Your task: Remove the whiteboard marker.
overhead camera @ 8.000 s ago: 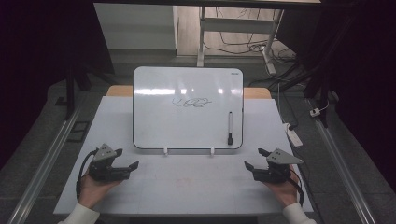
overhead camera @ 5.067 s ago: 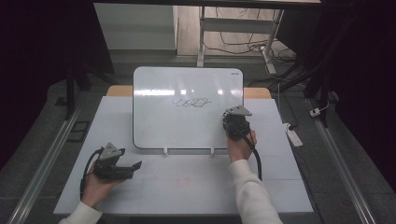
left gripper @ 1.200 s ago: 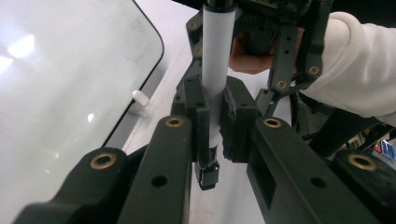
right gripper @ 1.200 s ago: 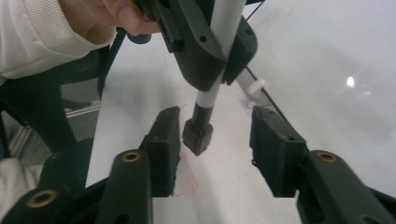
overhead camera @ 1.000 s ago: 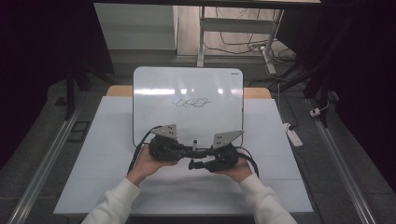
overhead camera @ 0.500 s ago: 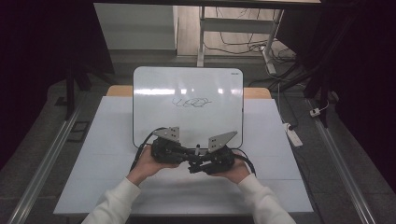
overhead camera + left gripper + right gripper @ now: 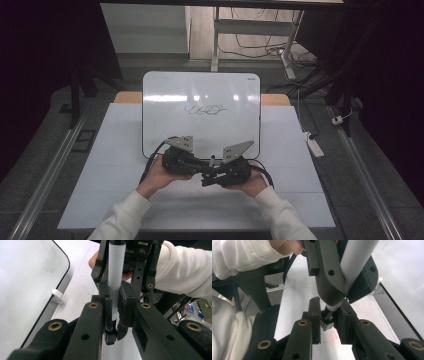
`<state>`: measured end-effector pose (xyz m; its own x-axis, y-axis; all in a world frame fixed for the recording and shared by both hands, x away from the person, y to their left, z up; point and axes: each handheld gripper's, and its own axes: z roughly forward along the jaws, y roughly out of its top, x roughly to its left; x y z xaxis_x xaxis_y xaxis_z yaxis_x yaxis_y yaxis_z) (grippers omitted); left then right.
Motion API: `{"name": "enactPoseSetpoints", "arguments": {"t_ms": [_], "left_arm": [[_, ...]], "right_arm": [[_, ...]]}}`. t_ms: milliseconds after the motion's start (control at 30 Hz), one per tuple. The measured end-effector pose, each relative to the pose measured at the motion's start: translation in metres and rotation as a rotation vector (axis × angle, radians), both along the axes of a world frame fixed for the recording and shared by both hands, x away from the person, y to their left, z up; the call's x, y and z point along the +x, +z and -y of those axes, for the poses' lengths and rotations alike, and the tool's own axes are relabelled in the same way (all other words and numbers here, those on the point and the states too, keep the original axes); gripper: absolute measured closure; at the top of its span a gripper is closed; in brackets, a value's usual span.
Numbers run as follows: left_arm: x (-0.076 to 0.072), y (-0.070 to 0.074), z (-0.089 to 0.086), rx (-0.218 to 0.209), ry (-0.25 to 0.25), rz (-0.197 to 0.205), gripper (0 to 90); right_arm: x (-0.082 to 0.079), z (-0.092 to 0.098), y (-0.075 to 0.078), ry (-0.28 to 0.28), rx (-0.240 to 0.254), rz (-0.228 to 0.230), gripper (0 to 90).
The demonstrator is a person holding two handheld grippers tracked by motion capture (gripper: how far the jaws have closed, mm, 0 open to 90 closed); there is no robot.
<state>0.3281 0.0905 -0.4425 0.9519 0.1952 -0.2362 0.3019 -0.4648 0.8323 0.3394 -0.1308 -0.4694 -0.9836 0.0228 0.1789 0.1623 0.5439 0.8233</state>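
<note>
Marker hangs between both grippers just in front of the whiteboard, near mid-table. Left gripper is clamped on its white barrel, and right gripper, jaws just closing, pinches the black cap end. An off-axis pull could jerk the cap free or twist the barrel loose.

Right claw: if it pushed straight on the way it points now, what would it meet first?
The right claw already closes around the marker tip; straight ahead, the left claw gripping the barrel comes first.

The white surface sits in a dark room. The grey floor lies around it. Cables trail behind, near a white table leg.
</note>
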Motion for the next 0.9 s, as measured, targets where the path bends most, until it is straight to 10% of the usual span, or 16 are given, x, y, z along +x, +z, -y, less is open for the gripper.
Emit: {"name": "enactPoseSetpoints", "arguments": {"t_ms": [233, 500, 900], "left_arm": [[-0.001, 0.000, -0.001, -0.007, 0.066, 0.034, 75.7], [-0.006, 0.005, -0.014, -0.021, 0.201, 0.067, 48.9], [-0.053, -0.005, -0.082, 0.003, 0.468, 0.102, 37.6]], "right_arm": [[0.001, 0.001, 0.000, -0.069, 0.023, 0.018, 77.8], [0.003, 0.005, 0.002, -0.157, 0.046, 0.048, 77.9], [0.013, 0.021, 0.011, -0.304, 0.137, 0.066, 78.0]]}}
